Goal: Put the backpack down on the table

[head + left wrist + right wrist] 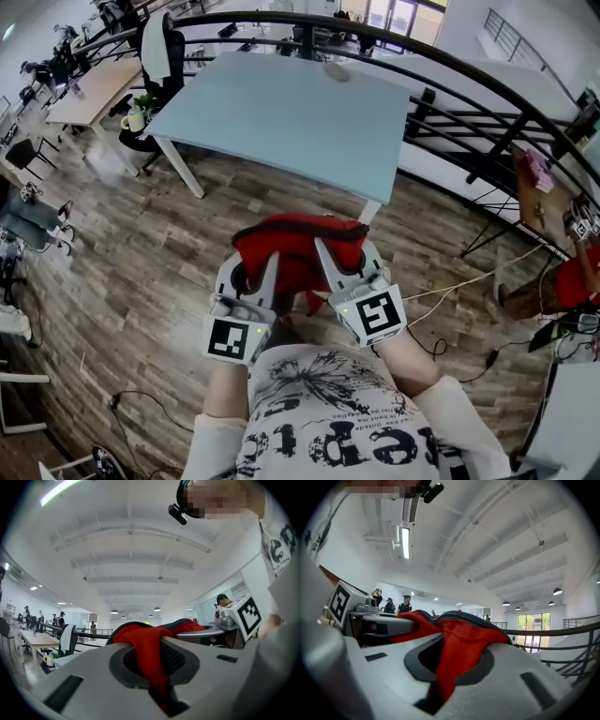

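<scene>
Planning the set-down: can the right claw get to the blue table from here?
Probably, after a step forward: only bare wooden floor lies between the right claw, shut on the red backpack, and the table.

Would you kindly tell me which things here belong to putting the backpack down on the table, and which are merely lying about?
Belongs to the job:
- red backpack, clamped by both grippers
- left gripper
- right gripper
- light blue table, where it should go

Just lying about:
- chair draped in white cloth
- wooden desk
- floor cable
</scene>
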`<state>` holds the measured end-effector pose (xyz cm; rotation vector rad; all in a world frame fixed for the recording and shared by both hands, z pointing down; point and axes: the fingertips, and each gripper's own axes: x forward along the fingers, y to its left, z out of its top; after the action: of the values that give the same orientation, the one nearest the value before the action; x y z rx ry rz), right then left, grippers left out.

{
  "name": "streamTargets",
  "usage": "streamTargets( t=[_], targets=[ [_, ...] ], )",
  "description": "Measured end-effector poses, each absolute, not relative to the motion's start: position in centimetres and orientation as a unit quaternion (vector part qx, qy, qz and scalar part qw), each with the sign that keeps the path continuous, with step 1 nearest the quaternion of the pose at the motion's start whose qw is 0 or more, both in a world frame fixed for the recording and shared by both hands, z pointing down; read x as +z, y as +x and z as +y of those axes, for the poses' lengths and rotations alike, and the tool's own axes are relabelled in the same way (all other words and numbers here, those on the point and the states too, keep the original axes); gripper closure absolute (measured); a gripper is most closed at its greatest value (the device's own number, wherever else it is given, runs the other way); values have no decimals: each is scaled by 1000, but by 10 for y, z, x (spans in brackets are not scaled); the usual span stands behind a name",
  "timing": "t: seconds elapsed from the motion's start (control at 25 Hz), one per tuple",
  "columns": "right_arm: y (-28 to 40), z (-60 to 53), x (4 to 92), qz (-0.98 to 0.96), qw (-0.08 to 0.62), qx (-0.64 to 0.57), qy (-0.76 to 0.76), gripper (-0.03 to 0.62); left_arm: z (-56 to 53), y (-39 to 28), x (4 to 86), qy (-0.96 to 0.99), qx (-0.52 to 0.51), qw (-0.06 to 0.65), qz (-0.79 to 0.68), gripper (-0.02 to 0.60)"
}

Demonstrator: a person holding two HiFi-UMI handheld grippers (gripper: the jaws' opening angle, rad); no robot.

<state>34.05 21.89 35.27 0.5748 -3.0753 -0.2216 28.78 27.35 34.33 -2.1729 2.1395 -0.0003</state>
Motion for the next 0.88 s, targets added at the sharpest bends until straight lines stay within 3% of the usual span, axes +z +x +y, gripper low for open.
streamTargets(
  t=[0.88],
  targets=[
    [79,125,319,-973,-11,-85,214,569,180,24,311,-734,-4,68,676,546]
  ],
)
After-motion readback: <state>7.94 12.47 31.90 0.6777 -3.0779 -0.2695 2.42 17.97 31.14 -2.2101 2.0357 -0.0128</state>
